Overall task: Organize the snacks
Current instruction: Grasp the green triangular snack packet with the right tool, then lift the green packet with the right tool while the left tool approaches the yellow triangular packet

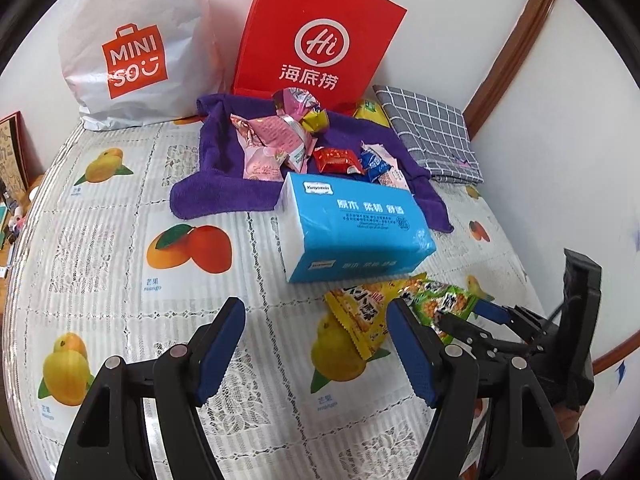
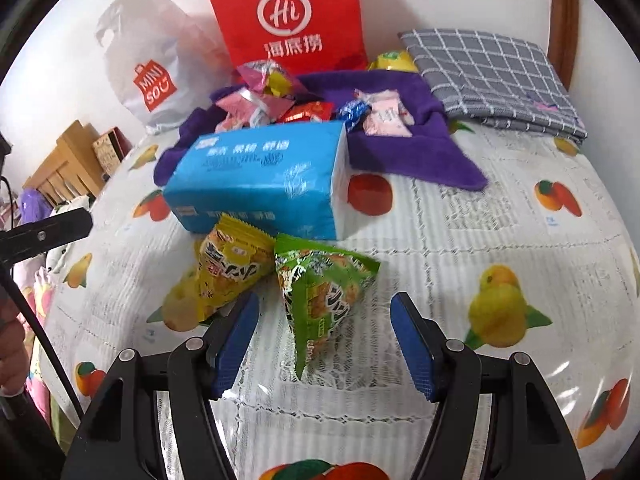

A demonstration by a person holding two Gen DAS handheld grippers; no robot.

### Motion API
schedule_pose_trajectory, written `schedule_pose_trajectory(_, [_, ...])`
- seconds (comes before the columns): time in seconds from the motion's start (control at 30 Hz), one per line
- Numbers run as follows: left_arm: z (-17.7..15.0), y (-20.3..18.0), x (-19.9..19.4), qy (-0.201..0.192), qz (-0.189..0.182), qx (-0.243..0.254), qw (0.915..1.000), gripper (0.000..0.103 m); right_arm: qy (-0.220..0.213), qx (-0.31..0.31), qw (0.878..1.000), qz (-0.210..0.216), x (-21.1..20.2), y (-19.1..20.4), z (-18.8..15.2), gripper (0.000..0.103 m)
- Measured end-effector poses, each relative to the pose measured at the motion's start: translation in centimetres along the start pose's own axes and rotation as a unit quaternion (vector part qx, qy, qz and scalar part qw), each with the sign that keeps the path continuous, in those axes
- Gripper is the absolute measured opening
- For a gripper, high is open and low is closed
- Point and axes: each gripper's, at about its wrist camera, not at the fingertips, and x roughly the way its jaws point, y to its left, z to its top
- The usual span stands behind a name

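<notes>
Nearest my right lens is the green snack packet (image 2: 324, 296), lying on the tabletop (image 2: 460, 264) between the spread fingers of my right hand-held gripper (image 2: 324, 344); neither blue pad touches it. Just beside it at 10 o'clock lies one yellow snack packet (image 2: 228, 264), its corner near the gripper's left finger. So I count two loose packets here, both resting against the fruit-print cover.

At 12 o'clock beyond them sits one blue tissue pack (image 2: 260, 184). Behind that, one purple towel (image 2: 416, 152) carries a heap of small wrapped snacks (image 2: 304, 104); I cannot count them exactly, though pink, red and blue wrappers show.

Along the wall I see two bags: one red paper bag (image 2: 288, 20) at 12 o'clock and one white Miniso bag (image 2: 152, 68) at 10 o'clock. One grey checked cloth (image 2: 492, 76) lies folded at 1 o'clock.

My left hand-held gripper (image 1: 316, 344) is spread wide above bare cover, holding nothing, with the two packets at its 2 o'clock
</notes>
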Motion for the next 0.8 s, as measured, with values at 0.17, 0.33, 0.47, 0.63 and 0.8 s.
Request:
schedule_pose_trajectory(0.17, [-0.3, 0.7, 0.4, 0.002, 0.01, 0.003, 0.9999, 0.071, 0.009, 0.018, 1.0, -0.005, 1.2, -0.5, 0.0, 0.068])
schedule_pose_trajectory(0.33, [-0.6, 1.3, 1.2, 0.01, 0.006, 0.002, 0.9999, 0.071, 0.019, 0.032, 0.999, -0.002, 2.4, -0.9, 0.2, 0.068])
schedule_pose_trajectory(0.47, [-0.9, 1.7, 1.8, 0.018, 0.007, 0.004, 0.9998, 0.071, 0.02, 0.04, 0.999, 0.0, 3.1, -1.0, 0.2, 0.068])
schedule_pose_trajectory(0.63, [-1.2, 1.9, 2.5, 0.025, 0.005, 0.006, 0.9997, 0.071, 0.011, 0.042, 0.999, 0.0, 3.4, -1.0, 0.5, 0.066])
schedule_pose_trajectory(0.8, [-1.5, 2.1, 3.7, 0.043, -0.002, 0.005, 0.9991, 0.071, 0.007, 0.047, 0.999, -0.001, 3.4, -1.4, 0.7, 0.056])
